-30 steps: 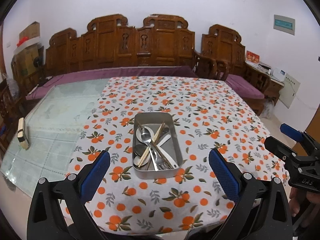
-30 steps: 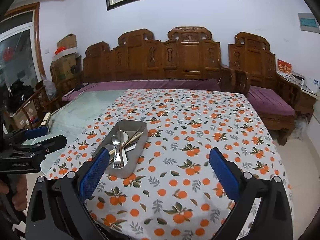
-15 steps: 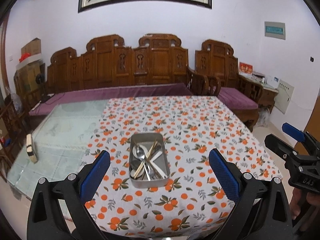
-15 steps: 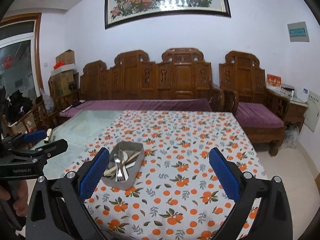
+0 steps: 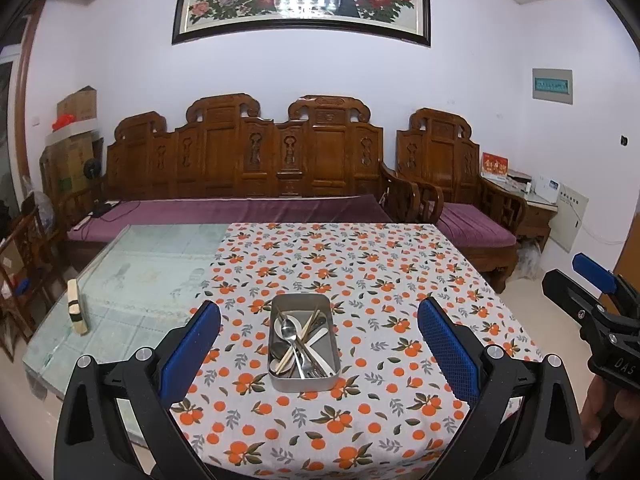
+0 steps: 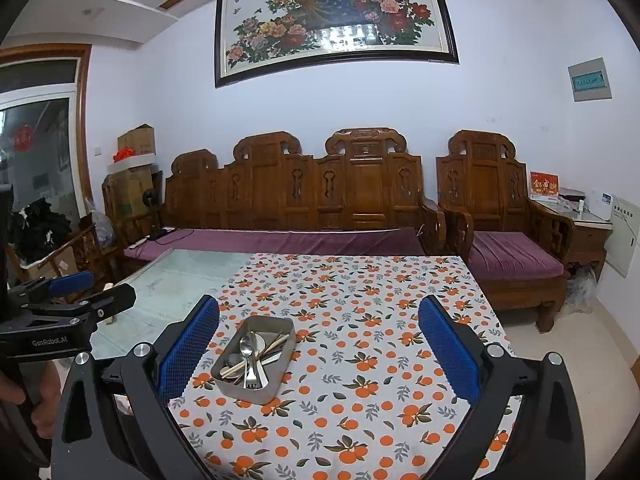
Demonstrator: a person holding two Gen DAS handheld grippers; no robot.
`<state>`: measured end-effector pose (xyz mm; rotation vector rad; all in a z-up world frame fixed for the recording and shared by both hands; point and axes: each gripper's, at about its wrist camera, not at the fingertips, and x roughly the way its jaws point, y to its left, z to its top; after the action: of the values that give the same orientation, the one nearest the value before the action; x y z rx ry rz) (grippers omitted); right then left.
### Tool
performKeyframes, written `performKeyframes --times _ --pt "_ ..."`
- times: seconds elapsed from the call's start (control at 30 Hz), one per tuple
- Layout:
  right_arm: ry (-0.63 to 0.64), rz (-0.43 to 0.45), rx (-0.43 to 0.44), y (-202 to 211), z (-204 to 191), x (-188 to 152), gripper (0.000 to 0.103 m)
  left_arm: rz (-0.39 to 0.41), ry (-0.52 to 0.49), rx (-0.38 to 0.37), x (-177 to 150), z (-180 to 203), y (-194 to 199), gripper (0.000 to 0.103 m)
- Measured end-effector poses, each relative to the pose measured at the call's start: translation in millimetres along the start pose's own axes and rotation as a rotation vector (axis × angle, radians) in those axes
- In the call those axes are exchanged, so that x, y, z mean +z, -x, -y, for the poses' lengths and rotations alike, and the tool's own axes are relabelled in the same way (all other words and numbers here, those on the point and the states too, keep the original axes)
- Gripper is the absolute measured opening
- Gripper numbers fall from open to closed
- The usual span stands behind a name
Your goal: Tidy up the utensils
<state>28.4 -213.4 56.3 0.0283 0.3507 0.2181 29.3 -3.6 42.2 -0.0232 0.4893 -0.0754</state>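
Note:
A metal tray [image 5: 280,380] [image 6: 280,388] sits on the orange-print tablecloth [image 5: 360,272] [image 6: 380,300] near the table's front edge. It holds several utensils: spoons [image 5: 287,328] [image 6: 245,346], chopsticks [image 5: 308,326], forks and a white spoon, all mixed. My left gripper [image 5: 318,344] is open and empty, held back from and above the tray. My right gripper [image 6: 318,344] is open and empty, back from the table with the tray to its lower left. Each gripper shows in the other's view: the right [image 5: 592,292], the left [image 6: 80,300].
The left part of the table is bare glass [image 5: 152,264]. A small wooden block [image 5: 76,312] lies near its left edge. A carved wooden sofa [image 5: 256,168] with purple cushions and an armchair [image 5: 448,168] stand behind the table.
Both grippers have pulled back and tilted up from the table. The tray now looks smaller and lower, and the wall painting has come into view. Both stay open.

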Motion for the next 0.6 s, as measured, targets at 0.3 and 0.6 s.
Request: performKeyframes --times 0.3,0.6 --pt "-0.001 0.002 0.0 1.7 -0.7 1.1 0.1 0.006 0.001 0.003 1.8 -2.0 5.2 0.095" --pt "0.0 0.002 -0.001 2.1 -0.6 1.1 0.1 0.007 0.001 0.004 2.0 -1.7 5.7 0.095"
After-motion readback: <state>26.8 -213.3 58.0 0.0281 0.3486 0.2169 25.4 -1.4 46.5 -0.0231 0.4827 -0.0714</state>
